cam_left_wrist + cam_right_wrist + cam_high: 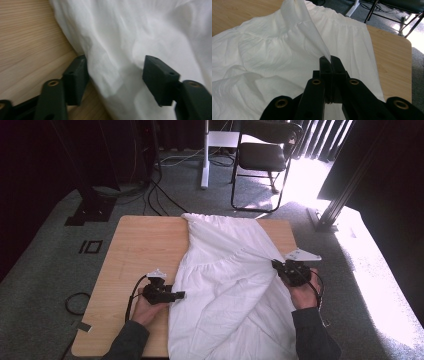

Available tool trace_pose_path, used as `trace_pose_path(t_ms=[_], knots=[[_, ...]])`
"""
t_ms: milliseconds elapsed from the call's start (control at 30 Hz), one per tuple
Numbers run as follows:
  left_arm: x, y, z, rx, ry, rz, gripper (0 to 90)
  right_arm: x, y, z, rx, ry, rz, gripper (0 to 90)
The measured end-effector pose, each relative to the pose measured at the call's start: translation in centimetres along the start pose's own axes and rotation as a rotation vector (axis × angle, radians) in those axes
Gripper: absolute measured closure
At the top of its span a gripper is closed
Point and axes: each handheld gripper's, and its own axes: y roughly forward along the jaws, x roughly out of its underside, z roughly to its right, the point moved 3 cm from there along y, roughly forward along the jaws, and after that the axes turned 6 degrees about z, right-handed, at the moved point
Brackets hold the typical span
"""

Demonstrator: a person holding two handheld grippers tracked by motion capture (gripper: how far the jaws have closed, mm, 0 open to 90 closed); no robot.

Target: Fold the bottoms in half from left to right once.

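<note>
A white gathered garment [225,285] lies spread down the middle of the wooden table [140,245], and its lower part hangs over the near edge. My left gripper [181,295] lies low at the garment's left edge. In the left gripper view its jaws stand open [116,75], one on the wood and one over the cloth [130,37], with the cloth's edge between them and not pinched. My right gripper [275,264] is at the garment's right side. It is shut [330,60] on a fold of the cloth [274,50], which rises in a peak from the jaws.
Bare wood [392,57] shows to the right of the garment, and a wider strip [25,37] to its left. Beyond the table, on the carpet, stand a black chair [265,155], a white post [205,155] and a dark frame leg [345,195]. A cable [75,302] loops on the floor at left.
</note>
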Motion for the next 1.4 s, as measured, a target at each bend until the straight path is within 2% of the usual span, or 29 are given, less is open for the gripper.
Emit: trace_pose_path(t_ms=[67,100,167,200,233,267,300,367,433,467,500,633,733,867,967,1067,1133,1200,1300,1367,1400], knots=[[0.1,0.6,-0.1,0.058,-0.042,0.014,49.6,0.1,0.1,0.0,0.001,-0.003,-0.001,90.0],[0.0,0.9,-0.1,0.051,-0.043,0.015,56.8,0.2,0.1,0.0,0.003,-0.004,-0.002,90.0],[-0.1,1.2,0.1,-0.002,0.004,-0.003,79.1,0.3,0.2,0.1,0.001,0.001,-0.003,90.0],[-0.2,1.1,0.1,0.005,0.000,0.005,84.7,0.3,0.2,0.2,-0.001,0.001,-0.006,90.0],[-0.4,0.8,0.1,0.007,-0.001,0.018,86.6,0.4,0.3,0.1,0.000,0.002,-0.008,90.0],[-0.4,0.8,0.1,0.007,-0.001,0.018,87.2,0.4,0.3,0.1,0.000,0.002,-0.008,90.0],[-0.8,0.1,0.0,-0.030,0.029,0.016,87.2,0.4,0.3,0.1,-0.002,0.001,-0.011,90.0],[-1.2,-0.9,-0.2,-0.058,0.046,0.024,87.4,0.5,0.4,-0.2,-0.009,-0.007,-0.015,90.0],[-1.5,-2.2,-0.8,-0.090,0.042,0.037,87.4,0.5,0.6,-0.5,-0.017,-0.009,-0.017,90.0],[-1.5,-2.2,-0.8,-0.090,0.042,0.037,87.3,0.5,0.6,-0.5,-0.017,-0.009,-0.017,90.0],[-1.7,-3.8,-1.8,-0.120,0.025,0.056,87.3,0.5,0.7,-0.6,-0.022,-0.009,-0.018,90.0],[-1.8,-6.1,-3.0,-0.173,0.030,0.064,87.4,0.7,1.9,-2.3,-0.076,-0.021,-0.033,90.0],[-2.0,-7.8,-3.6,-0.237,0.045,0.065,87.4,0.6,2.7,-3.4,-0.101,-0.038,-0.045,90.0],[-2.5,-10.4,-4.6,-0.302,0.024,0.095,87.6,0.4,3.7,-5.1,-0.142,-0.051,-0.047,90.0],[-3.0,-11.9,-4.6,-0.328,0.022,0.110,87.7,0.3,4.3,-6.4,-0.174,-0.069,-0.050,90.0],[-3.5,-12.2,-4.0,-0.325,0.035,0.110,87.7,0.1,4.5,-6.8,-0.172,-0.083,-0.048,90.0],[-4.5,-11.7,-2.2,-0.298,0.070,0.106,87.7,-0.1,4.2,-6.4,-0.157,-0.070,-0.037,90.0],[-5.2,-11.0,-0.5,-0.241,0.093,0.108,87.6,-0.2,3.3,-5.7,-0.139,-0.063,-0.026,90.0],[-6.3,-9.9,2.3,-0.174,0.157,0.111,85.1,-0.4,1.6,-4.0,-0.095,-0.042,0.009,90.0],[-6.6,-9.1,3.7,-0.129,0.175,0.113,74.9,-0.4,0.3,-2.3,-0.052,-0.010,0.044,90.0],[-6.5,-8.5,4.2,-0.106,0.193,0.095,71.7,-0.4,-0.3,-1.4,-0.036,0.017,0.058,90.0]])
